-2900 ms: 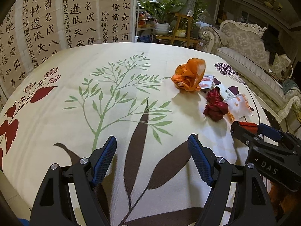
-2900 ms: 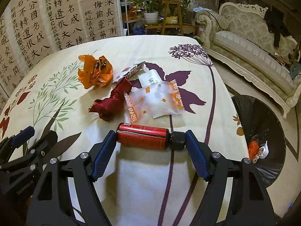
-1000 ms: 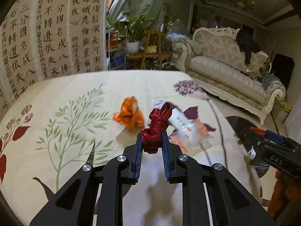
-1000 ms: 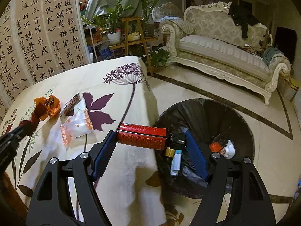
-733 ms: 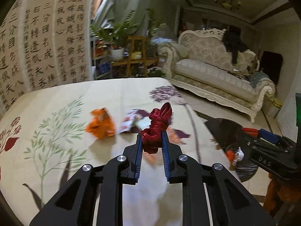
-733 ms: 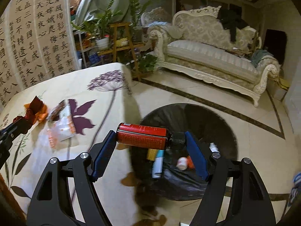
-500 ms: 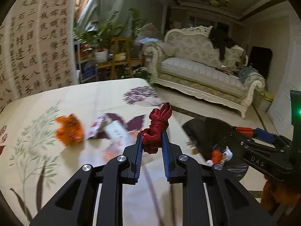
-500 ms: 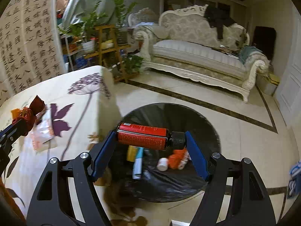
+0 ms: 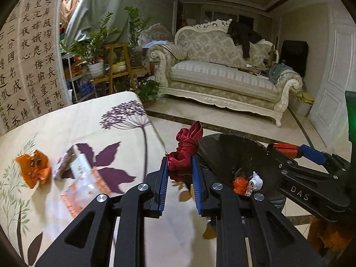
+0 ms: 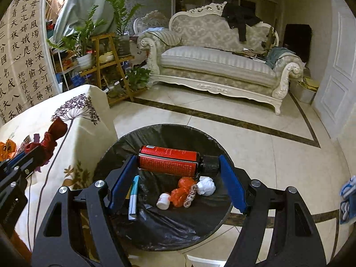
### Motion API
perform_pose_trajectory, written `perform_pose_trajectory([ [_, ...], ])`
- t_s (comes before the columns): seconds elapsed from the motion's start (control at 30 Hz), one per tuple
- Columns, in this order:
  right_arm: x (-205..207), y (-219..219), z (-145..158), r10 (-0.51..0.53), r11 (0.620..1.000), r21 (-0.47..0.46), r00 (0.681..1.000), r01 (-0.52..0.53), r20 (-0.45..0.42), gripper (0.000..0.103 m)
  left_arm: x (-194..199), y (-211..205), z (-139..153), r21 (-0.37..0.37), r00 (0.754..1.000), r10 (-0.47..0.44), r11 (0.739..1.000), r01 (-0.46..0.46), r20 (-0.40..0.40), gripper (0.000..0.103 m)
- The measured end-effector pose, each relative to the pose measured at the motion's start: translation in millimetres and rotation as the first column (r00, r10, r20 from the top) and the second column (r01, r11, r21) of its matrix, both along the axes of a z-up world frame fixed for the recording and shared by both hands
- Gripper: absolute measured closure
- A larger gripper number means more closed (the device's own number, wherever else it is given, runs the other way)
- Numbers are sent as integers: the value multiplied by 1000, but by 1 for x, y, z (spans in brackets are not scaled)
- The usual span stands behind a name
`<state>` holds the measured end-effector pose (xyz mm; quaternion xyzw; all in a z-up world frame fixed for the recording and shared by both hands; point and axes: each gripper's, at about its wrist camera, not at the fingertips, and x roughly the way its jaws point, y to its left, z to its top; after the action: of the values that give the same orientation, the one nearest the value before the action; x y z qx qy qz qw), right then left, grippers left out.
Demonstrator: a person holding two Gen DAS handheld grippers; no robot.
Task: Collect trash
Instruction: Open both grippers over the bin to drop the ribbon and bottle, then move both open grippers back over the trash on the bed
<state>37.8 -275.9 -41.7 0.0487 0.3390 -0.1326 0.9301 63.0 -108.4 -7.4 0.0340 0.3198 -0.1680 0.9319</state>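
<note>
Red bottle (image 10: pixel 169 161) now over the black bin (image 10: pixel 213 142) — earlier above the table

A home living room: ornate sofa (image 10: pixel 213 66), potted plants (image 10: pixel 84 35), calligraphy screen (image 10: pixel 24 51), marble floor (image 10: pixel 278 155).

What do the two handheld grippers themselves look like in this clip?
Both the left gripper and right gripper have matte black angular linkage arms with silver pivot bolts and blue ribbed finger pads. The right gripper's body bears white "DAS" lettering. No cables or sleeves show.
</note>
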Motion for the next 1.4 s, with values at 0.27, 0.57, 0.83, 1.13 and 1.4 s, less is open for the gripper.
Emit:
perform_pose_trajectory([
  [0.27,6,-12,-10,-12,1000,29,1000,12,-18,30,6,-28,-9,44,999,-41,998,42,-13,81],
  [0.57,4,-26,-12,-46,997,53,999,47,-20,27,10,-36,-12,61,998,-61,996,62,-24,58],
  [0.83,1,-30,-11,-57,997,56,998,58,-15,27,7,-29,-7,46,999,-33,998,33,-14,40],
  [1.13,-3,-10,-5,-14,998,62,1000,15,-10,27,2,3,4,31,1000,28,999,-28,-1,32],
  [1.4,-1,18,1,34,998,62,999,-33,-9,27,-5,40,11,25,996,94,995,-94,9,31],
])
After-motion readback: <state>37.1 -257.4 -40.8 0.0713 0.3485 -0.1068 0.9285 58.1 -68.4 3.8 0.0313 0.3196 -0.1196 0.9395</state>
